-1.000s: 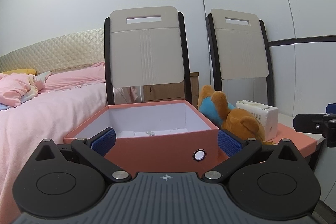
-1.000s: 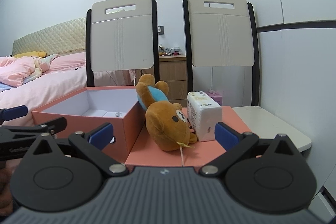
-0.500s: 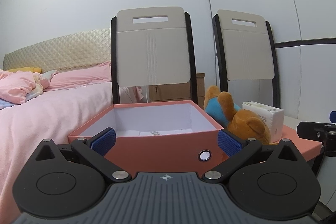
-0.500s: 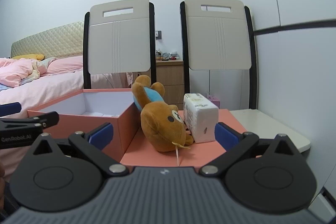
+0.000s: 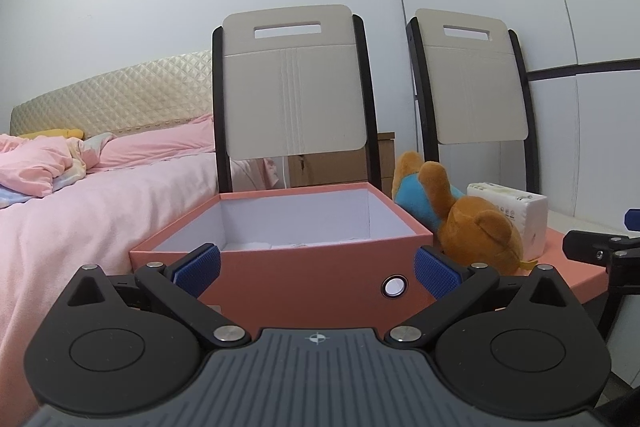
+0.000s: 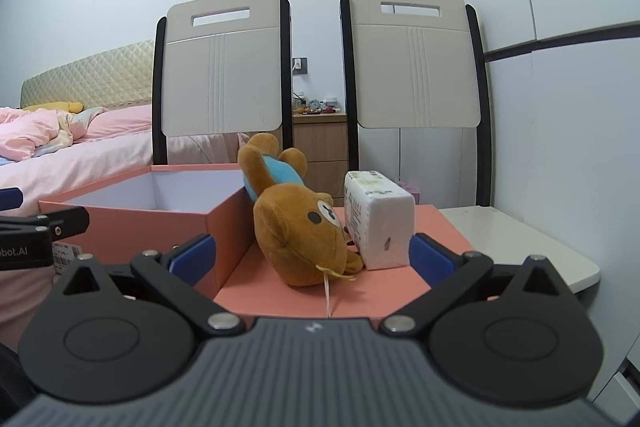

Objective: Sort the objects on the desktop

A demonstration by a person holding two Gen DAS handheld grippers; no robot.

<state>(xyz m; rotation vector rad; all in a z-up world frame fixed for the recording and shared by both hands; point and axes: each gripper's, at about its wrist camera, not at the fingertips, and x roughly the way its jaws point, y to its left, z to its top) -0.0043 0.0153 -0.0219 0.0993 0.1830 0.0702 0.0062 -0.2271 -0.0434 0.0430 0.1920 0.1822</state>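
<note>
White lettering ending in "bot.AI" is legible on the black body of the left gripper [image 6: 24, 251], at the left edge of the right wrist view; the start of the word is cut off. Just right of that lettering, a white barcode label [image 6: 68, 254] sits on the outer wall of the salmon storage box [image 6: 160, 223], its digits too small to read. The tissue pack [image 6: 378, 217], right of the box, carries a small upward arrow [image 6: 386, 243] and faint, unreadable print.
</note>
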